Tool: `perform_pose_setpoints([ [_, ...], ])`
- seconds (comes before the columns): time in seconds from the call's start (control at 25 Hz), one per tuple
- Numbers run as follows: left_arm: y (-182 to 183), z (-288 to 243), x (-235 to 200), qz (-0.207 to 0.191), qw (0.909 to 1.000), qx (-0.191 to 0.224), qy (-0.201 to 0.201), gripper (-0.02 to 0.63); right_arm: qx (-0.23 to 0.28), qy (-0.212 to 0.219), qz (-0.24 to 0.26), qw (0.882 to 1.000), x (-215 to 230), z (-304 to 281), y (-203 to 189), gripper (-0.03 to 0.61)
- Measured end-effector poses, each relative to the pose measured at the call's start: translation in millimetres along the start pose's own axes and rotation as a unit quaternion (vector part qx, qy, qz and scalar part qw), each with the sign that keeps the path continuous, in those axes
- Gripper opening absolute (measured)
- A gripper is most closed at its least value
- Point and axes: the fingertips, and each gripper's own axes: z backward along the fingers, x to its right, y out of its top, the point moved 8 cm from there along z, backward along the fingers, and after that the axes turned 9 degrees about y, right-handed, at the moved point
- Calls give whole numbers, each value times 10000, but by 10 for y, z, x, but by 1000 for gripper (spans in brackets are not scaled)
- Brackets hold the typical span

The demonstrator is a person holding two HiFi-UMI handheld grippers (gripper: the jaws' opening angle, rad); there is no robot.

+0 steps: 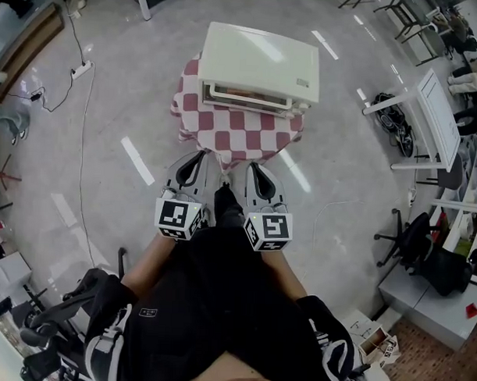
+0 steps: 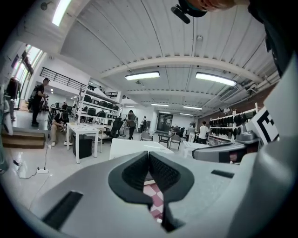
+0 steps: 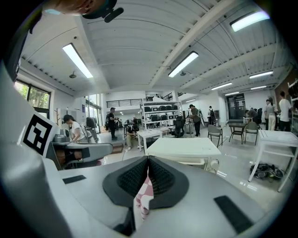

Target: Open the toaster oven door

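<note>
The toaster oven (image 1: 258,65) sat on a small tabletop draped in a red-and-white checked cloth (image 1: 240,133), which hid the tabletop itself completely. Seen from the steep head view, the oven's front was squeezed to a narrow strip. The door (image 1: 243,94) looked shut, with its handle bar (image 1: 245,102) along the lower front edge, but little else of the front could be made out.

The left tongs (image 1: 202,155) and the right tongs (image 1: 253,169) were side by side at the near edge of the cloth, pointing towards the oven and clear of it. Both pairs of jaws were pressed together with nothing between them. The marker cubes (image 1: 177,218) and (image 1: 268,230) covered the hands that held the tongs, so only the forearms showed behind them.

In the left gripper view, the tongs' own grey body cut off the oven's lower half, and only its pale top showed above the jaws. A sliver of the cloth appeared through the gap under the closed tips. The right gripper view gave the same partial look, with the oven's front mostly blocked.
</note>
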Motion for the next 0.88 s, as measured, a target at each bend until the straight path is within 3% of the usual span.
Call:
perform_pose_setpoints([
  [0.2, 64, -577, -134, 272, 9996, -122, 29, 9, 13, -6, -10, 10000, 296, -292, 152, 26],
  [0.4, 16, -1079, -208, 186, 9993, -217, 243, 11, -31, 18, -42, 10000, 558, -491, 222, 26],
  [0.52, -103, -1348, -258, 703, 9965, -410, 172, 14, -54, 57, -63, 9999, 679, -583, 247, 26],
  [0.6, -207, -1516, -314, 1108, 9916, -646, 149, 59, -51, 90, -88, 9999, 741, -644, 273, 26],
  [0.68, -320, -1669, -385, 1486, 9845, -916, 190, 128, -48, 113, -114, 9999, 798, -697, 290, 26],
  [0.88, -569, -2004, -589, 2205, 9634, -1451, 464, 178, -60, 125, -106, 9998, 929, -782, 305, 26],
])
